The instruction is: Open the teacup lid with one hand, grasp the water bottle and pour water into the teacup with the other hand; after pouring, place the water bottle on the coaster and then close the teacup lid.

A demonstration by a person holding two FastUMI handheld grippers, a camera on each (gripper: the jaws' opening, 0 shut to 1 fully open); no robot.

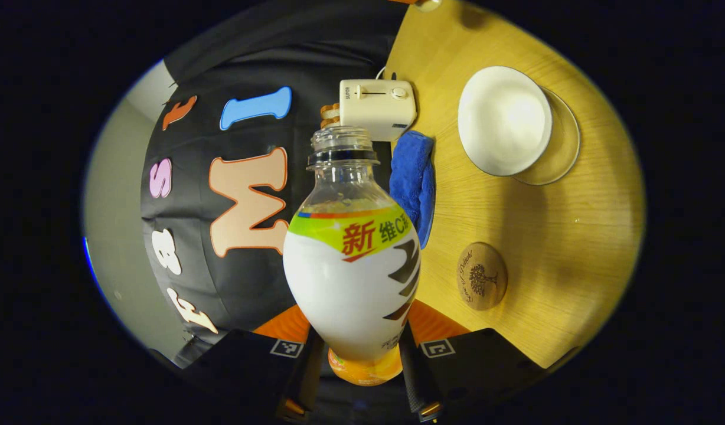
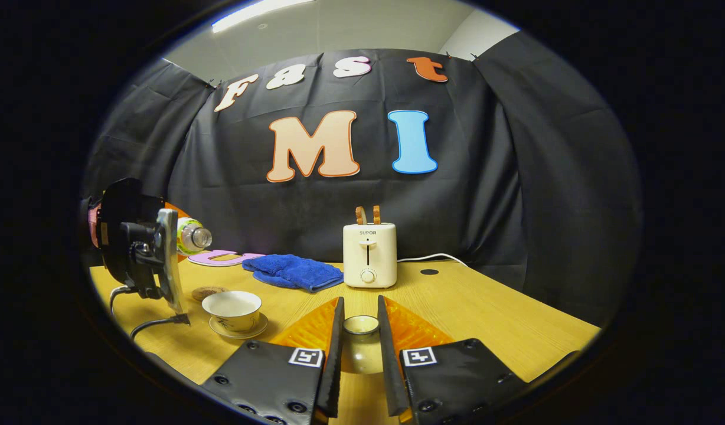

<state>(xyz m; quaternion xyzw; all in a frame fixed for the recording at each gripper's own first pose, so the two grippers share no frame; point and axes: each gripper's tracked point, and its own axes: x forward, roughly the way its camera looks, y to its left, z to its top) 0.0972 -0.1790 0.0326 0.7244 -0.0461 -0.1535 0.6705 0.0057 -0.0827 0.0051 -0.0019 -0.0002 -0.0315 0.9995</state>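
Observation:
My left gripper (image 1: 360, 354) is shut on the lower body of the water bottle (image 1: 353, 260), a clear bottle with a white and yellow label. In the right gripper view that bottle (image 2: 192, 236) lies tipped sideways, its neck pointing right, above and behind the open teacup (image 2: 231, 308). No water stream shows. The teacup (image 1: 503, 118) is white inside and stands on its saucer (image 1: 566, 147). The round wooden coaster (image 1: 482, 275) lies bare beside it. My right gripper (image 2: 360, 311) is shut on the teacup lid (image 2: 361, 348), held over the table in front of the toaster.
A cream toaster (image 2: 369, 255) holding two slices stands at the back of the wooden table (image 2: 486, 319), its cord trailing right. A folded blue cloth (image 2: 294, 270) lies to its left. The left gripper (image 2: 141, 248) with its cable hangs over the table's left end.

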